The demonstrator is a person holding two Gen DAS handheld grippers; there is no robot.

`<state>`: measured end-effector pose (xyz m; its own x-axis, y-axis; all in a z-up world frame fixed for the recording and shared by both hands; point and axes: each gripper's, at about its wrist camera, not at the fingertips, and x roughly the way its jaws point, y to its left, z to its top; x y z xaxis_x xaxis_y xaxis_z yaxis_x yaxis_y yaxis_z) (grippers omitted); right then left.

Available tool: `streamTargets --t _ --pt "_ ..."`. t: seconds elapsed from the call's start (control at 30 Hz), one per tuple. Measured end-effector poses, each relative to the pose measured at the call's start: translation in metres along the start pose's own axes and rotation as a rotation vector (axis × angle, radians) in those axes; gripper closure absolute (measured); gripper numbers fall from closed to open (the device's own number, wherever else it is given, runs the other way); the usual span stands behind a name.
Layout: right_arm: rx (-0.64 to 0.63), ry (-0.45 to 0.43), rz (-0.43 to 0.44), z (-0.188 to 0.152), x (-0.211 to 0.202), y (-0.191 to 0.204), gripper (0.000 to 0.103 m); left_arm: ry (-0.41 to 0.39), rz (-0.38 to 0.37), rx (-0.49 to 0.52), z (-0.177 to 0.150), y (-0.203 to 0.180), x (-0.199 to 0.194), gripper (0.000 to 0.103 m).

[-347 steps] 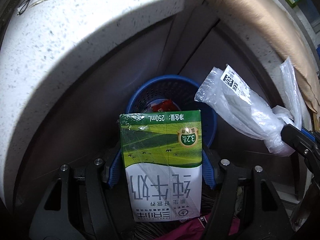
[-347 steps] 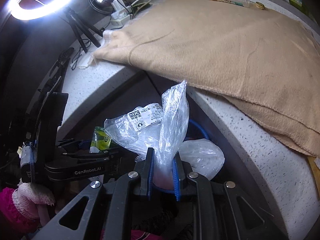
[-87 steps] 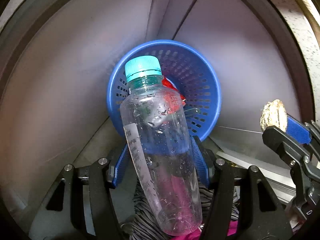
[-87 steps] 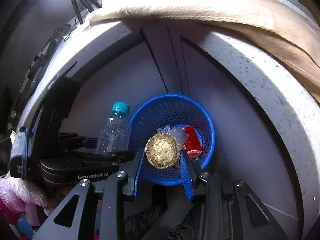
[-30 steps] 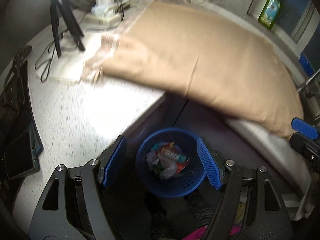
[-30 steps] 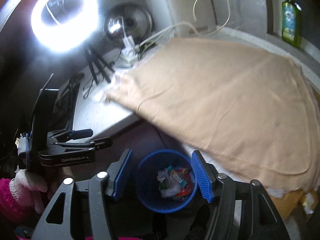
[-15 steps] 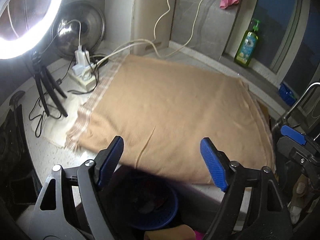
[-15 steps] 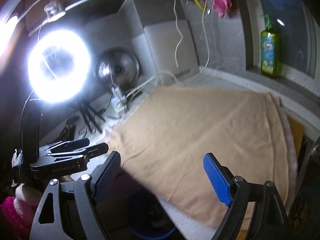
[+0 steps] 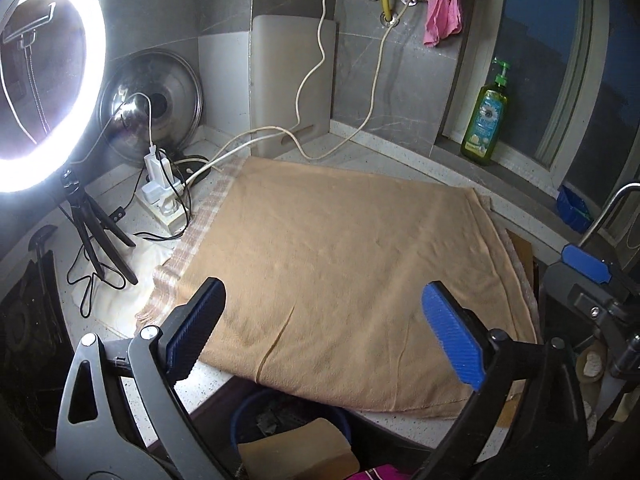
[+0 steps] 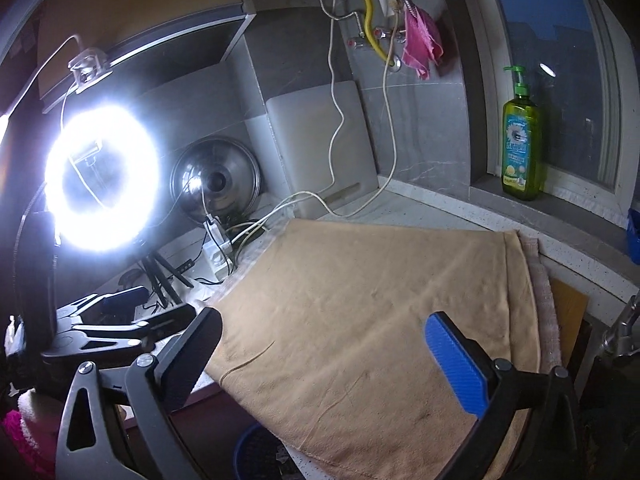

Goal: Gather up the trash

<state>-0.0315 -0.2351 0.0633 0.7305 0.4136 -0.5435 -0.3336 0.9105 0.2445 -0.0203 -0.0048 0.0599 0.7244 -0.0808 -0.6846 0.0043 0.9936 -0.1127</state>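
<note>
My left gripper is open and empty, held above the tan cloth that covers the counter. My right gripper is also open and empty over the same cloth. The blue trash basket sits below the counter's front edge, mostly hidden by the cloth; its rim also shows in the right wrist view. No trash shows on the cloth. The right gripper's blue finger pad shows at the right edge of the left wrist view. The left gripper shows at the left of the right wrist view.
A bright ring light on a tripod stands at the left with a power strip and cables. A steel pot lid and a white board lean on the back wall. A green soap bottle stands on the sill.
Both grippers have risen from the basket under the counter to above the counter and tilted up. The basket has dropped to the bottom edge of both views.
</note>
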Motion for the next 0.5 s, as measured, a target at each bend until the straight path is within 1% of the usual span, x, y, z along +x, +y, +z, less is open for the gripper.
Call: streamTargets --t 0.2,0.33,0.5 --pt "0.024 -0.001 0.001 0.000 0.001 -0.009 0.000 0.020 0.013 -0.015 0.001 -0.002 0.002 0.002" --pt "0.047 -0.004 0.001 -0.002 0.001 -0.013 0.000 0.021 -0.003 -0.029 -0.001 -0.002 0.000 0.002" --pt "0.030 -0.003 -0.006 -0.003 0.001 -0.008 0.000 0.017 -0.011 -0.021 -0.002 0.001 -0.002 0.002"
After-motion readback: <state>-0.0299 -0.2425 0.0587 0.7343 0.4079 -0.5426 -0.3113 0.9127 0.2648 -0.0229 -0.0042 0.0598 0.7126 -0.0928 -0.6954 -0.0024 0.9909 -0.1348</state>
